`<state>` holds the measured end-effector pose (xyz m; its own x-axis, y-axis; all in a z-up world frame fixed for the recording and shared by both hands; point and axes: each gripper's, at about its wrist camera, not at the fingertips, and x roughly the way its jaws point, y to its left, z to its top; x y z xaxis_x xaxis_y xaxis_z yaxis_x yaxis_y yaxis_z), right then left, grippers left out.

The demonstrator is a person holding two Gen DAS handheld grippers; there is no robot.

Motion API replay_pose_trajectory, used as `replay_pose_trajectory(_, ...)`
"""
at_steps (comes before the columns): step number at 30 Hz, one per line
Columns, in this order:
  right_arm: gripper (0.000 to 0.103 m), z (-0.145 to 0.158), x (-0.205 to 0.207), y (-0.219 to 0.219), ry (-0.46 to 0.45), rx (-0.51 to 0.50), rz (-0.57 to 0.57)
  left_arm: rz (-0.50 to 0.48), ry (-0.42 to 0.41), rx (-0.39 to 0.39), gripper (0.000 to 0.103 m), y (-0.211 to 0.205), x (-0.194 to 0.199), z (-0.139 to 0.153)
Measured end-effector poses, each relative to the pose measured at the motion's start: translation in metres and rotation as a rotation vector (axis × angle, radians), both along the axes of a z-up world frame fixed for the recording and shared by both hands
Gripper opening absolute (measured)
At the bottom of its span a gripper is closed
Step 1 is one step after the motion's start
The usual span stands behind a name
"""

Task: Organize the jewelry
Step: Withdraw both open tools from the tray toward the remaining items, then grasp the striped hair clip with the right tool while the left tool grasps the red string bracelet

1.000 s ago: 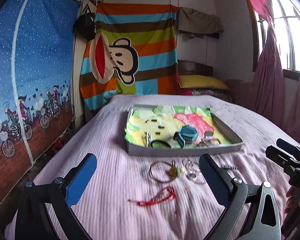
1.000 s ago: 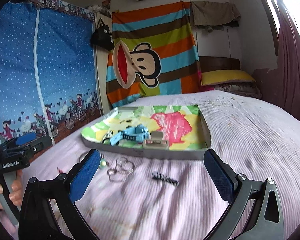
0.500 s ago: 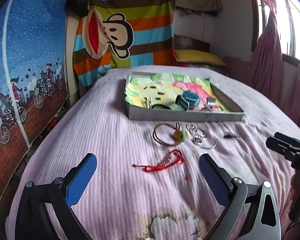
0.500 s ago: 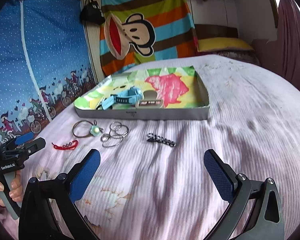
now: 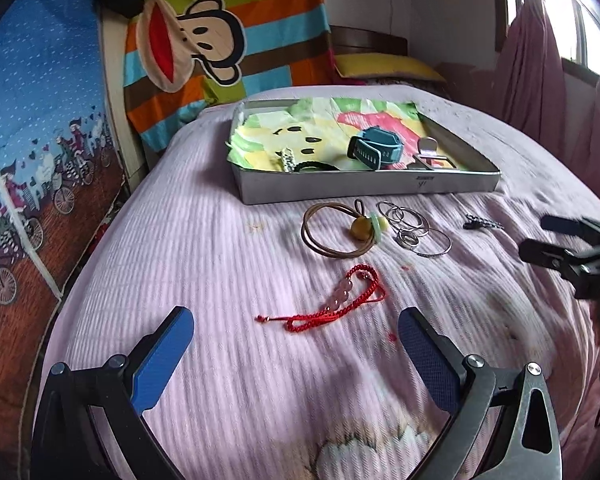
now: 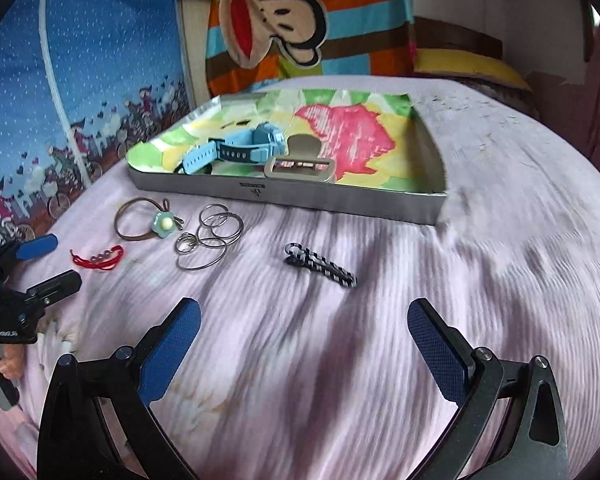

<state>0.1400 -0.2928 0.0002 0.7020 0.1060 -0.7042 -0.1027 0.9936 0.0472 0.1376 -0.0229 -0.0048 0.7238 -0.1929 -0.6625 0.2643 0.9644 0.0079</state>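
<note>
On the pink bedspread lie a red cord bracelet (image 5: 332,300) (image 6: 98,258), a brown hair tie with a flower charm (image 5: 342,230) (image 6: 150,220), a cluster of silver rings (image 5: 414,228) (image 6: 210,236) and a striped hair clip (image 5: 482,223) (image 6: 320,266). Behind them a grey tray (image 5: 364,190) (image 6: 300,196) holds a blue watch (image 5: 376,150) (image 6: 236,150) and a metal clip (image 6: 300,162). My left gripper (image 5: 296,356) is open just short of the red bracelet. My right gripper (image 6: 304,344) is open just short of the striped clip. Neither holds anything.
A striped monkey towel (image 5: 220,48) hangs on the wall behind the bed, a blue printed curtain (image 5: 32,120) stands to the left, pink drapes (image 5: 540,64) to the right. A yellow pillow (image 5: 384,66) lies at the bed's head. A hand (image 6: 8,360) grips the left tool.
Both grippers have tilted down and moved closer over the bed, so the loose jewellery looks nearer and larger. Both stay open and nothing was picked up.
</note>
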Motion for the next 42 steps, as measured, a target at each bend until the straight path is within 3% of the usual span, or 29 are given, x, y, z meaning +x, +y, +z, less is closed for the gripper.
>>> replay_pose_trajectory(6, 0.101, -0.001, 0.025, 0.009, -0.003, -0.105, 0.091, -0.039, 0.021, 0.008, 0.103, -0.006, 0.01, -0.002)
replay_pose_trajectory(10, 0.1, 0.001, 0.035, 0.011, -0.021, -0.108, 0.125, -0.062, 0.027, -0.011, 0.103, -0.01, 0.014, -0.002)
replay_pose_trajectory(11, 0.098, 0.001, 0.038, 0.01, -0.021, -0.104, 0.131, -0.071, 0.029, -0.011, 0.102, -0.011, 0.015, -0.003)
replay_pose_trajectory(13, 0.084, -0.002, 0.042, 0.011, -0.011, -0.095, 0.143, -0.088, 0.033, -0.01, 0.099, -0.014, 0.017, -0.003)
replay_pose_trajectory(16, 0.067, -0.008, 0.048, 0.008, 0.027, -0.065, 0.143, -0.117, 0.046, -0.013, 0.09, -0.019, 0.019, -0.003)
replay_pose_trajectory(18, 0.061, -0.015, 0.05, 0.008, 0.061, -0.04, 0.153, -0.138, 0.059, -0.022, 0.081, -0.021, 0.02, -0.004)
replay_pose_trajectory(23, 0.061, -0.023, 0.049, 0.007, 0.102, -0.009, 0.169, -0.166, 0.085, -0.052, 0.069, -0.025, 0.015, -0.008)
replay_pose_trajectory(33, 0.036, -0.022, 0.044, 0.01, 0.107, 0.027, 0.195, -0.171, 0.118, -0.121, 0.04, -0.02, 0.011, -0.008)
replay_pose_trajectory(42, 0.033, -0.024, 0.048, 0.008, 0.101, 0.077, 0.172, -0.134, 0.158, -0.172, 0.02, -0.022, 0.013, -0.011)
